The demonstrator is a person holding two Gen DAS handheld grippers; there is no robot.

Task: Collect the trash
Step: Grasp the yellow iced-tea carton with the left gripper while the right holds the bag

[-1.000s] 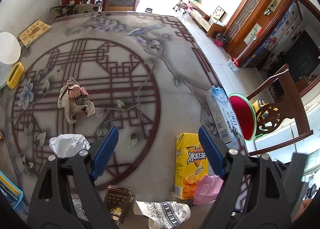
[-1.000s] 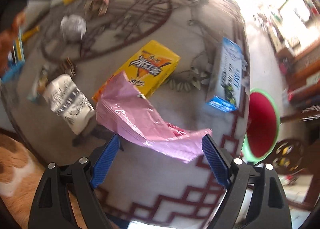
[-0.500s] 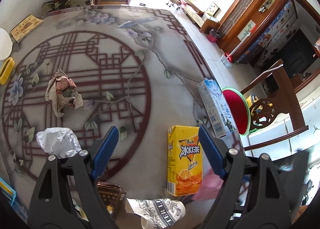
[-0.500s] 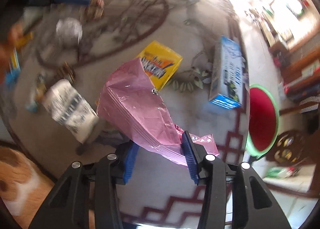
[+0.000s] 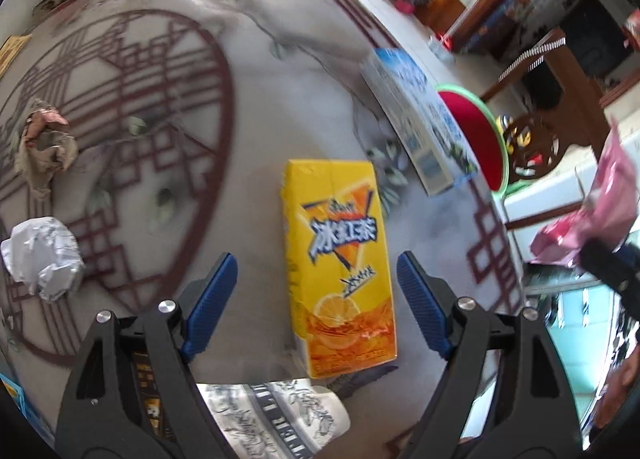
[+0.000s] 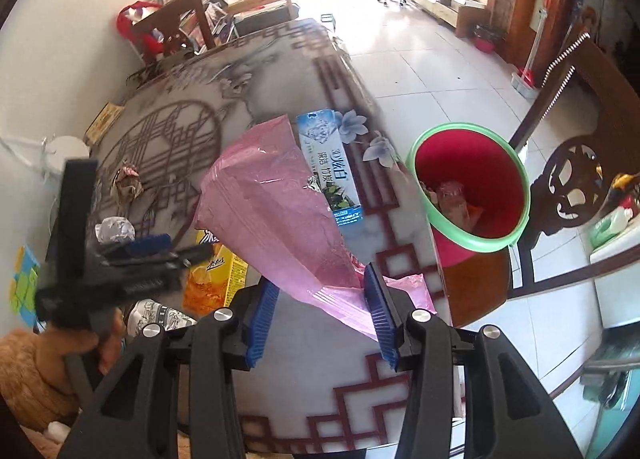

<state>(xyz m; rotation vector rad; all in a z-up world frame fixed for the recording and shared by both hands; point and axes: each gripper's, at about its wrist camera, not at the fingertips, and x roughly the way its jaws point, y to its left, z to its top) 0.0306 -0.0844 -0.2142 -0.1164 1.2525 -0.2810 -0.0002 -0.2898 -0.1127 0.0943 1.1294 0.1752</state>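
Red bin (image 6: 470, 187), green-rimmed, sits beside the table (image 6: 304, 371) holding blurry scraps. Right gripper (image 6: 320, 311) clamps a pink bag (image 6: 276, 219) near it. Left gripper (image 5: 316, 299) gapes empty over a yellow carton (image 5: 340, 259).

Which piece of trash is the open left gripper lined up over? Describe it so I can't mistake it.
On the patterned table, between the left gripper fingers, lies a yellow iced-tea carton. Unlike the blue-and-white box beyond it, it shows an orange slice.
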